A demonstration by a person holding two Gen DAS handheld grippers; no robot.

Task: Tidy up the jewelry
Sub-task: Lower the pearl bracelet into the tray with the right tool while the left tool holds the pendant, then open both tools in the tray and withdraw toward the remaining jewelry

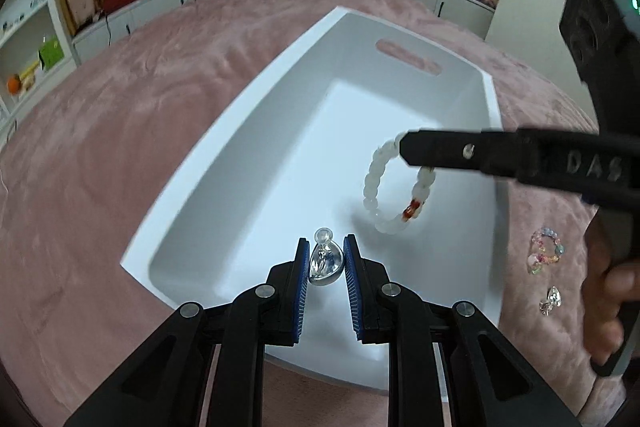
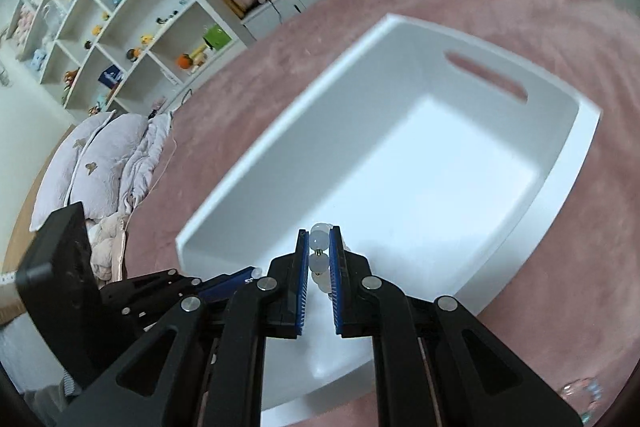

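Observation:
A white tray (image 1: 224, 131) lies on a pink bedspread; it also shows in the right wrist view (image 2: 576, 163). My left gripper (image 1: 326, 247) is shut on a silver ring with a clear stone (image 1: 326, 265), held over the tray's near end. My right gripper (image 2: 319, 241) is shut on a white bead bracelet (image 2: 320, 241). In the left wrist view the right gripper (image 1: 404, 147) reaches in from the right and the bracelet (image 1: 374, 187), with one red bead, hangs from it above the tray floor.
A pastel bead bracelet (image 1: 546, 251) and a clear crystal piece (image 1: 551, 301) lie on the pink bedspread (image 1: 100, 147) right of the tray. Pillows (image 2: 96, 163) and white shelves (image 2: 120, 27) stand to the left. Clothes are piled on a bench at the back.

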